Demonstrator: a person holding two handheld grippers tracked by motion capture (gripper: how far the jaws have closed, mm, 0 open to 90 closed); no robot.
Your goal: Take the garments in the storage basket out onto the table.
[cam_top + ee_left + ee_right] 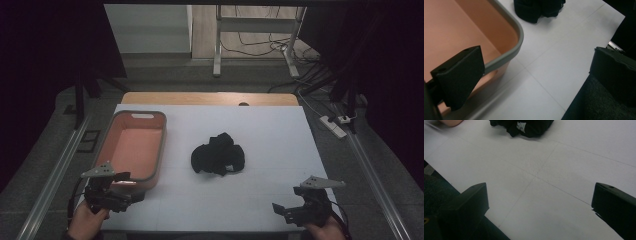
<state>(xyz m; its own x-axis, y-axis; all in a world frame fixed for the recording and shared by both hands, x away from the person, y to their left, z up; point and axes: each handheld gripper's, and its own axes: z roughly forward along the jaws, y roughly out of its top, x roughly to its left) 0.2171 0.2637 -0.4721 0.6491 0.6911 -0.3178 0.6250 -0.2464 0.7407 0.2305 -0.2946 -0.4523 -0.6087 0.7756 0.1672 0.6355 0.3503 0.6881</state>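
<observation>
- Left gripper (131, 194), held in a hand (87, 220), hovers at the near corner of the pink bin (155, 150), jaws spread wide with nothing between them.
- Right gripper (279, 210) sits low over the white table (280, 145) at its near right edge, jaws likewise parted and empty.
- A crumpled black garment (218, 154) lies mid-table, just right of the bin, well apart from both grippers.
</observation>
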